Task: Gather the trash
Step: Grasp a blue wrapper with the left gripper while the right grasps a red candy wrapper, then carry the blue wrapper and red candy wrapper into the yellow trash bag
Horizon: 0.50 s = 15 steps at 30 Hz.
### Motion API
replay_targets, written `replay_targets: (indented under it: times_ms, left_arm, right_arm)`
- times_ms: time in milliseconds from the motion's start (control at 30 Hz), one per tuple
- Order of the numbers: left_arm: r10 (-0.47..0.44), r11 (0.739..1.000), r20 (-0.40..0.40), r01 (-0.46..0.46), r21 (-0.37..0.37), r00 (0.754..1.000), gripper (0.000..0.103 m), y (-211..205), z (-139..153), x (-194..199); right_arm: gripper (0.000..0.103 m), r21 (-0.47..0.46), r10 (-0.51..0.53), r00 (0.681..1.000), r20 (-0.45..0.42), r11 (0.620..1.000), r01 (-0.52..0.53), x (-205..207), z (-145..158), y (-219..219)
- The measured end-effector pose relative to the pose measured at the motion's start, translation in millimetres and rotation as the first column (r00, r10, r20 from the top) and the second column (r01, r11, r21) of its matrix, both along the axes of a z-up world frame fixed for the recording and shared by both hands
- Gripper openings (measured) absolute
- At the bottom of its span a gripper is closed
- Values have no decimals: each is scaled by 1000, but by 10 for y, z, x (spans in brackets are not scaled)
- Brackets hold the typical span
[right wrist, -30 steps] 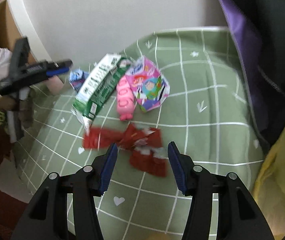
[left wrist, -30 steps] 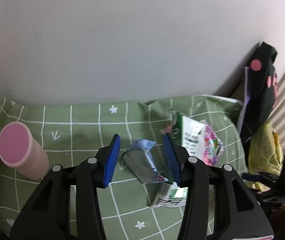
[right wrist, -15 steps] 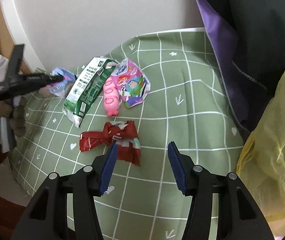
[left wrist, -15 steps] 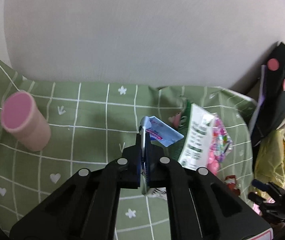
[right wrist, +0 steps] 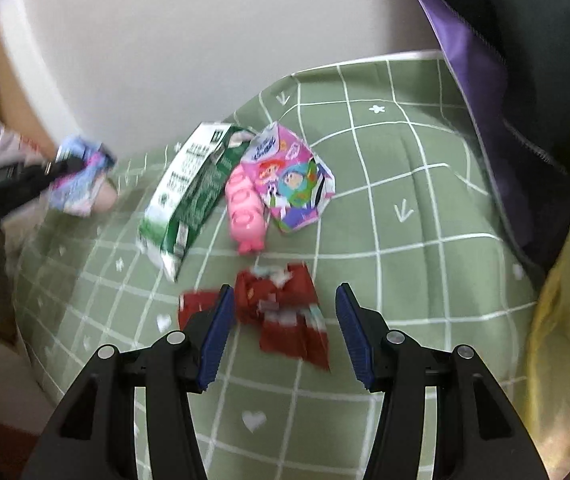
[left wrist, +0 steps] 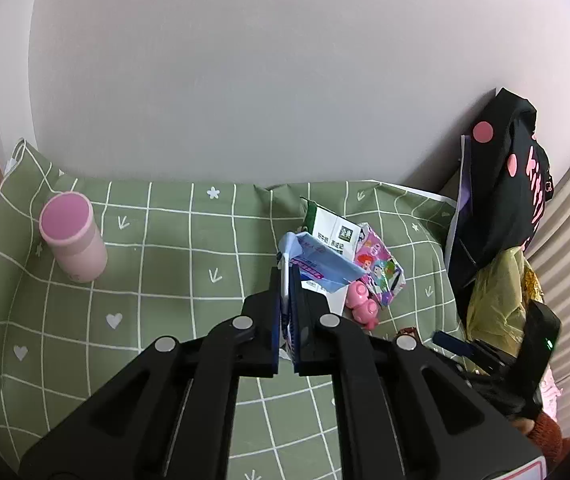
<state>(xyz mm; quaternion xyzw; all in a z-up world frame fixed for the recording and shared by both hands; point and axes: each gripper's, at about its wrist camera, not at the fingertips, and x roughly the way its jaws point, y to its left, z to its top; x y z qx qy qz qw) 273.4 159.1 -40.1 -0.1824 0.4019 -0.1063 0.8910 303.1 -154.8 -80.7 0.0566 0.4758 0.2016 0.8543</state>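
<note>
The right wrist view is smeared by motion, so the print on the red wrapper (right wrist: 285, 320) cannot be read, and its left end is hidden behind the left blue pad of the right gripper (right wrist: 285, 332). In that same view the left gripper (right wrist: 57, 168) is only a dark blur at the left edge, with the light blue wrapper (right wrist: 81, 184) a streak at its tip. From the left wrist view the lower part of the green and white carton (left wrist: 333, 236) and the pink toy (left wrist: 361, 308) are partly covered by the black fingers and the held wrapper, and the yellow plastic bag (left wrist: 493, 300) sits half behind a black bag with pink dots (left wrist: 501, 184). The left gripper (left wrist: 287, 288) is pinched tight on the light blue wrapper (left wrist: 317, 268), which sticks up and to the right from between the pads, lifted clear of the green checked cloth (left wrist: 165, 280). The right gripper stands wide apart, its pads on either side of the red wrapper, which lies flat on the cloth between them, not pinched. A pink cup (left wrist: 73, 248) stands well to the left.
</note>
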Motion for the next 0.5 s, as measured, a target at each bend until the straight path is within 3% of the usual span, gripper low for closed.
replay_targets:
  times_ms: [133, 300, 500]
  left_arm:
    - [-20, 1000, 11, 20, 11, 1000, 3, -67, 52, -46]
    - [-33, 999, 27, 32, 23, 999, 3, -115, 115, -86]
    - [-78, 997, 52, 78, -7, 996, 3, -250, 239, -35]
  right_arm:
    - [49, 3, -7, 999, -41, 1000, 7, 108, -137, 121]
    - [45, -26, 13, 999, -46, 1000, -14, -37, -158, 231]
    - [42, -40, 28, 999, 37, 999, -27, -301, 165, 206]
